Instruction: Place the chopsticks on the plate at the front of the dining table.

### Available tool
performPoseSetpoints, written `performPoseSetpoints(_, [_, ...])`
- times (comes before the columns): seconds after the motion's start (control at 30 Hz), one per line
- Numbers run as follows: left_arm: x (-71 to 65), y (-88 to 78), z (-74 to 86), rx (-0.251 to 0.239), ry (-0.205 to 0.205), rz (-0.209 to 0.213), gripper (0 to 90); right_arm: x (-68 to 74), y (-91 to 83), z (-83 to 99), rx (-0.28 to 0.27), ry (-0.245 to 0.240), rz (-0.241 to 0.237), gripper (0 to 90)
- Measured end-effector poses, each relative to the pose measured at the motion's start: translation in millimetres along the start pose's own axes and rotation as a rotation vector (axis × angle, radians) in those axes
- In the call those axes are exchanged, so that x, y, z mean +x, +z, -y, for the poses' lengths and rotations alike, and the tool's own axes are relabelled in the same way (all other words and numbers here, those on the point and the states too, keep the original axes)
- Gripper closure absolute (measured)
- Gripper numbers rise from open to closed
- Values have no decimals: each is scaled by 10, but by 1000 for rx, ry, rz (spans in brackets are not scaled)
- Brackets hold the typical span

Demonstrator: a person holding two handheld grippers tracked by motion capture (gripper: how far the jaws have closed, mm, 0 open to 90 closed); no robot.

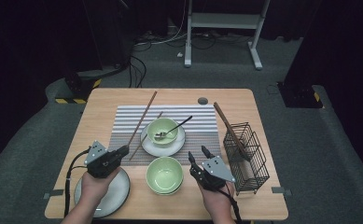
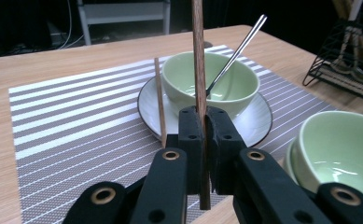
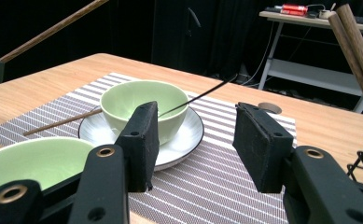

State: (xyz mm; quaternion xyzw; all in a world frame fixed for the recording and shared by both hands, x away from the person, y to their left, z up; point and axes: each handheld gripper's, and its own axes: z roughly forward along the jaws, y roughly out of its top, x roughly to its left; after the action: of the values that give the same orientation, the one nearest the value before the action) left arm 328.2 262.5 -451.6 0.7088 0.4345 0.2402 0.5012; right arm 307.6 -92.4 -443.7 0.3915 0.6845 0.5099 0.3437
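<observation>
On the wooden table, the left gripper clamps a brown chopstick near its lower end; the stick slants away over the striped placemat. Beside the nearer green bowl, the right gripper holds nothing, jaws partly apart.

A lab or studio: black curtains surround a lone wooden table on grey carpet, with floor cables and a white equipment frame.
</observation>
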Motion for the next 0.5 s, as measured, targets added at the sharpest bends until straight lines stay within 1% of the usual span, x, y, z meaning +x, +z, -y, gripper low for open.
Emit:
performPoseSetpoints(0.07, [9, 8, -3, 5, 1, -4, 850, -3, -4, 15, 0, -1, 1, 498])
performPoseSetpoints(0.1, [23, 18, -8, 13, 0, -6, 850, 0, -17, 51, -1, 9, 6, 499])
performPoseSetpoints(0.13, [22, 47, -11, 3, -22, -12, 851, -2, -20, 63, -1, 10, 5, 500])
performPoseSetpoints(0.17, [52, 39, -18, 26, 2, -13, 851, -1, -22, 79, -2, 11, 7, 500])
performPoseSetpoints(0.3, [87, 81, -22, 50, 2, -25, 851, -17, -23, 129, 0, 18, 9, 497])
performPoseSetpoints(0.33, [80, 110, -20, 39, -18, -29, 851, -24, -25, 138, 2, 18, 7, 495])
performPoseSetpoints(0.37, [100, 112, -28, 67, 1, -30, 850, -25, -28, 146, 4, 23, 9, 493])
performPoseSetpoints(0.43, [105, 129, -30, 74, 1, -32, 850, -27, -28, 166, 4, 20, 7, 492])
performPoseSetpoints(0.47, [113, 166, -35, 91, 1, -37, 851, -24, -28, 175, 7, 22, 6, 492])
performPoseSetpoints(0.5, [113, 166, -35, 91, 1, -37, 851, -18, -29, 185, 13, 24, 6, 492])
